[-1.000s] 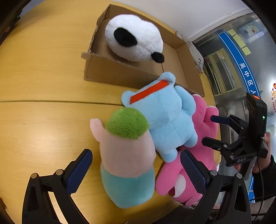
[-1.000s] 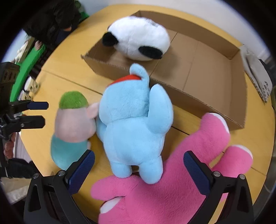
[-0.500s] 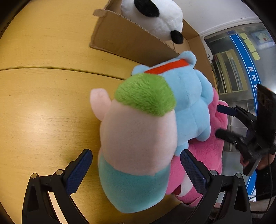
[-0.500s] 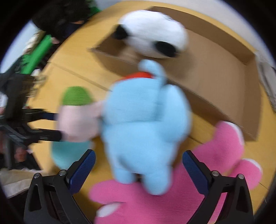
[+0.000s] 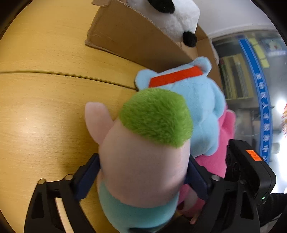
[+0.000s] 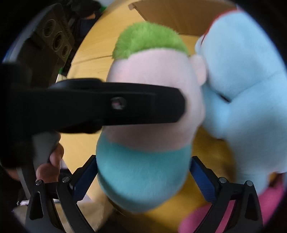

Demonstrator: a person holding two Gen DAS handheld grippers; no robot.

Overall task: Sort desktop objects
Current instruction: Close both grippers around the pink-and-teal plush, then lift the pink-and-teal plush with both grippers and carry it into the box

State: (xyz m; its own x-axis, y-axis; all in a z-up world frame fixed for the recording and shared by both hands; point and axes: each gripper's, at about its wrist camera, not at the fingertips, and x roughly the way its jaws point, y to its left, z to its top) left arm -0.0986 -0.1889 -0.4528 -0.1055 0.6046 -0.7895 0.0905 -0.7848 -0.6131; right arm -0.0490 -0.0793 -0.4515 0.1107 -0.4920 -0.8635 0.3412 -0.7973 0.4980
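Panda (image 5: pixel 172 16) lies in the box (image 5: pixel 136 37) ahead; both tools, left (image 5: pixel 143 172) and right (image 6: pixel 143 172), clamp the green-haired doll (image 5: pixel 143 161), blue (image 5: pixel 197 107) and pink (image 5: pixel 215 161) toys beside on the table (image 5: pixel 44 98).

A wooden table (image 5: pixel 44 111) spreads below, and a blue sign with white characters (image 5: pixel 263 114) hangs beyond it.

Panda plush (image 5: pixel 172 16) in box (image 5: pixel 136 39); box on table (image 5: pixel 44 100).

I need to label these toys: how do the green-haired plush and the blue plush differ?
The green-haired plush is pale pink with a teal base; the blue plush is light blue with a red band. The left gripper clamps the green-haired plush; the blue plush is free. Both are soft toys, pressed together.
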